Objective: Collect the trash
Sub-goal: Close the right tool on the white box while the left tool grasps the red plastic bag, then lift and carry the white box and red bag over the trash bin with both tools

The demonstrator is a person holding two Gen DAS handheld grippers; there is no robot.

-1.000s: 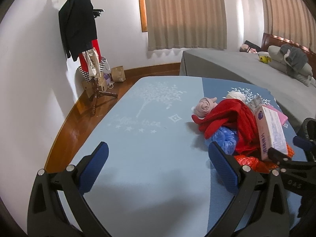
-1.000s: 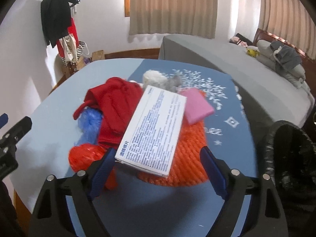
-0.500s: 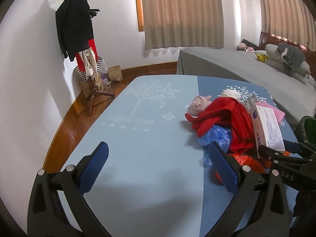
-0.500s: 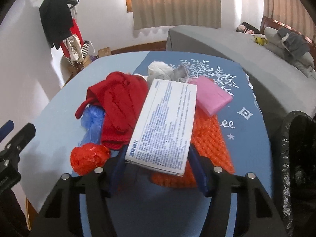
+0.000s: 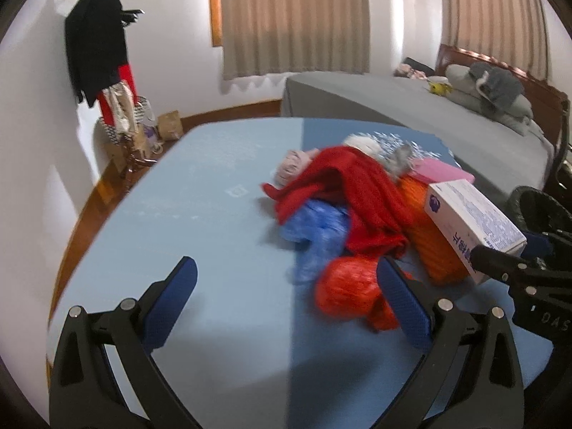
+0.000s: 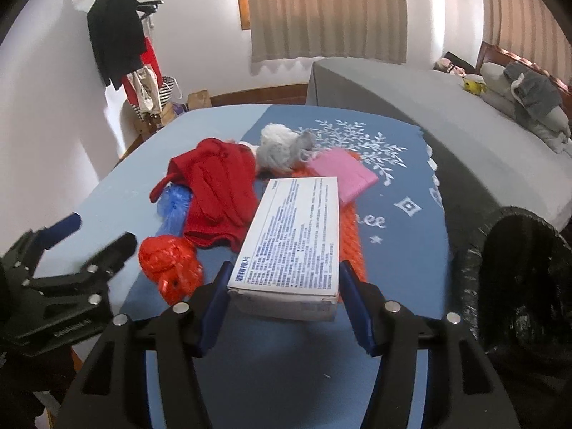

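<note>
Right wrist view: right hand-held gripper (image 6: 284, 295) clamps the white printed cardboard box (image 6: 293, 236)
Box is lifted above the blue worktop (image 6: 393, 236), left of the black-lined bin (image 6: 525, 286); left hand-held gripper (image 5: 286, 300) open, near the red crumpled plastic bag (image 5: 348, 286).

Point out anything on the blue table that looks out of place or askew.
The white box is lifted at its near end, clamped in the right gripper. Clothing, a red garment, lies heaped with the orange net bags.

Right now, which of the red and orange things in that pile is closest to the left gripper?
The crumpled red plastic bag, right beside the left gripper. The red cloth and orange netting lie farther back.
</note>
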